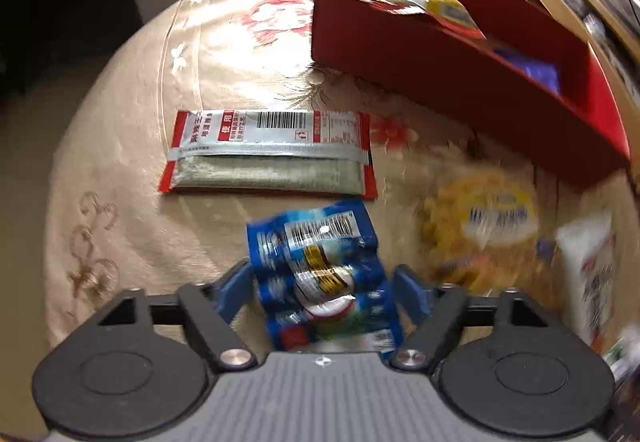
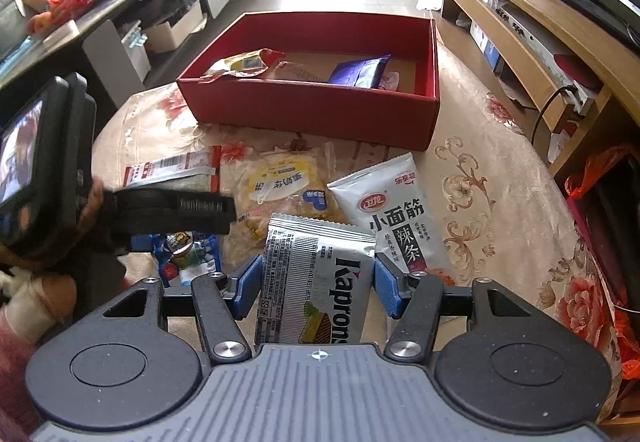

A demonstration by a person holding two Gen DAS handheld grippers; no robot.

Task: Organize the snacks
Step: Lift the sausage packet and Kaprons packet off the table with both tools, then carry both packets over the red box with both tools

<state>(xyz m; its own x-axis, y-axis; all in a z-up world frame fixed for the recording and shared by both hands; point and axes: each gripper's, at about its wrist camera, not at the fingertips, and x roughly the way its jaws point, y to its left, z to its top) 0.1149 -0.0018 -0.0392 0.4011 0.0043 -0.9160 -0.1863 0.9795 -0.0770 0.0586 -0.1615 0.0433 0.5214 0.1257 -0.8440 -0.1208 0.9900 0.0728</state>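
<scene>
Blue plastic wrapping, printed with a white barcode panel and green-and-white artwork, is seen on the snack pack [image 1: 324, 278] lying between the fingers of the left gripper [image 1: 326, 288]. Its long axis runs along the gripper's fingers, the barcode end pointing away from the camera towards the red box [image 1: 460, 89]. The left pad is seen at the pack's edge and the right pad just beside it; whether the pads press on it cannot be told, the jaws standing partly spread.

A silver wafer packet [image 2: 316, 282], lettered in black and with a barcode block, is noted between the fingers of the right gripper [image 2: 318, 286]. It lies lengthwise along the fingers, its crimped top end towards the red box. Both blue pads are seen against its side edges, the jaws pinching it.

Relative to the red box, which is open-topped and set on a beige flowered cloth [image 2: 500, 177], the following are recorded:
- a flat red-and-silver sachet [image 1: 268, 153] in front of it, long axis crosswise;
- a yellow packet [image 2: 280, 185] in front of it, next to the sachet;
- a white packet with Chinese lettering [image 2: 394, 213] in front, tilted;
- inside it, a yellow-and-red packet [image 2: 244, 63] and a purple packet [image 2: 360, 71].
</scene>
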